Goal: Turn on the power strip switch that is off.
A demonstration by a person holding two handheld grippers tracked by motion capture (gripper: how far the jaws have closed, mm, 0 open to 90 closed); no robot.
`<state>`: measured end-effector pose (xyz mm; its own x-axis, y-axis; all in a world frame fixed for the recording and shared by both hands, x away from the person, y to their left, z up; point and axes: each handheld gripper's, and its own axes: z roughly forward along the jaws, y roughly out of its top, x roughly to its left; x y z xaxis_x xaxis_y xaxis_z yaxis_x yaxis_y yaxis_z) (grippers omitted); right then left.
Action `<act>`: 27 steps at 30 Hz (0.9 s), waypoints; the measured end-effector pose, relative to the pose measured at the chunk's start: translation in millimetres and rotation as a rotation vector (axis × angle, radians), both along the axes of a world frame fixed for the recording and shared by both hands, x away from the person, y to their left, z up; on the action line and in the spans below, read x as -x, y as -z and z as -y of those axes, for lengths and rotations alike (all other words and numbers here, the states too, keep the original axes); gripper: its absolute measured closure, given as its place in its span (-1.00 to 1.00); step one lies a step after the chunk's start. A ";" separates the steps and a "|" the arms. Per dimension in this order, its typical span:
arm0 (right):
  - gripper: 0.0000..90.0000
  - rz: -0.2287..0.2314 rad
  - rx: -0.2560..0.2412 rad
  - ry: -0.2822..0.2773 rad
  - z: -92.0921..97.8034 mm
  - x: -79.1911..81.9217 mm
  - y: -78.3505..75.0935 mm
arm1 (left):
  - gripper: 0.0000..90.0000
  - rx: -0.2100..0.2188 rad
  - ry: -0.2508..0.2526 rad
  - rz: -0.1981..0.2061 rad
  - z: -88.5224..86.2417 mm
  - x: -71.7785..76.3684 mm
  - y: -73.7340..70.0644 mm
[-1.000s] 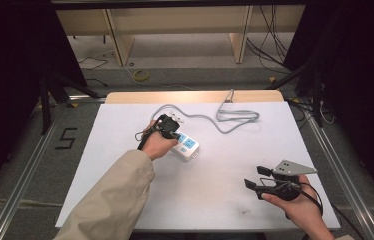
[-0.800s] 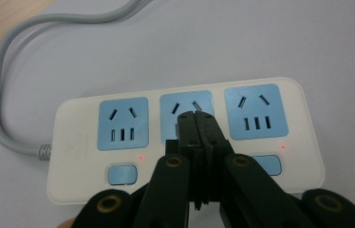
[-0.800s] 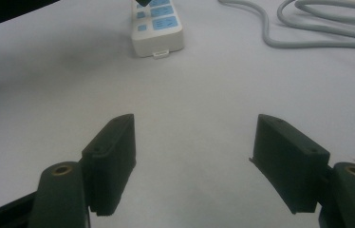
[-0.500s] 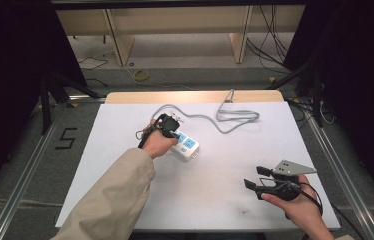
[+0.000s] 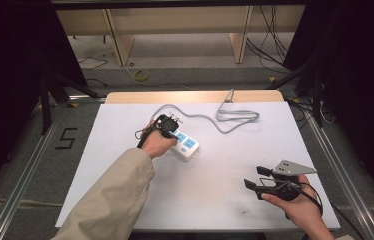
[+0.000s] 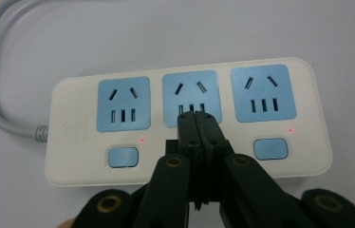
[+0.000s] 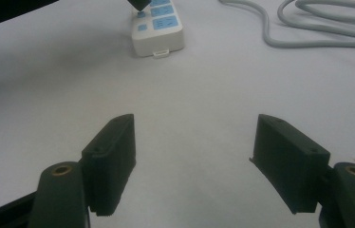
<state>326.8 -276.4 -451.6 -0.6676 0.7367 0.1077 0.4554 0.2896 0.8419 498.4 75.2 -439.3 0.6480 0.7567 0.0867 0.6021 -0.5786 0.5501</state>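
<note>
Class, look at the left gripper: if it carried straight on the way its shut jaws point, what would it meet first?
Most likely the power strip: the left gripper has its shut jaws aimed down at the middle socket. Whether the tips already touch it is unclear.

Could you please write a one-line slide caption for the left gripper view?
Shut left gripper tips over the middle socket of a three-socket power strip.

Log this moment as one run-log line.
left gripper: shut, tips over middle socket of power strip | right gripper: open, idle above table | strip cable: coiled at far edge
</note>
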 end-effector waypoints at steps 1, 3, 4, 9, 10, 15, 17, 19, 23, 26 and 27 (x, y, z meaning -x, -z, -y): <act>-0.31 0.001 0.000 0.000 0.0 0.0 0.1 | 1.00 0.000 0.000 -0.001 -0.1 0.0 0.1; -0.31 0.000 0.001 0.000 0.2 0.3 -0.2 | 1.00 -0.002 0.002 -0.002 0.0 0.0 0.4; -0.31 0.000 0.000 0.001 0.2 0.2 -0.2 | 1.00 -0.005 0.005 -0.004 0.0 -0.2 0.4; -0.31 -0.001 0.000 0.002 0.2 0.1 0.0 | 1.00 -0.004 0.007 -0.006 1.1 -0.4 1.9; -0.31 0.000 0.000 0.001 0.2 0.1 0.0 | 1.00 -0.004 0.008 -0.005 1.4 -0.5 1.9; -0.31 -0.002 0.000 0.003 0.6 0.0 -0.1 | 1.00 -0.006 0.008 -0.013 1.6 -0.8 1.5; -0.31 -0.001 0.001 0.002 0.5 0.2 0.0 | 1.00 -0.005 0.007 -0.015 1.7 -0.9 1.5; -0.31 0.000 0.001 0.002 0.6 0.1 0.0 | 1.00 -0.007 0.008 -0.017 1.7 -1.0 1.4; -0.31 -0.001 0.001 0.002 0.5 0.2 -0.1 | 1.00 -0.004 0.007 -0.026 1.4 -1.9 1.1; -0.31 0.000 0.002 0.001 0.7 0.1 0.1 | 1.00 -0.010 0.003 -0.026 2.9 -2.1 1.3; -0.31 0.000 0.003 0.000 1.0 0.0 0.0 | 1.00 -0.013 0.002 -0.028 3.3 -2.2 1.1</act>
<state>326.7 -277.4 -451.7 -0.6674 0.7372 0.1055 0.4555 0.2920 0.8410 500.6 71.9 -440.5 0.6519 0.7542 0.0786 0.6159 -0.5872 0.5253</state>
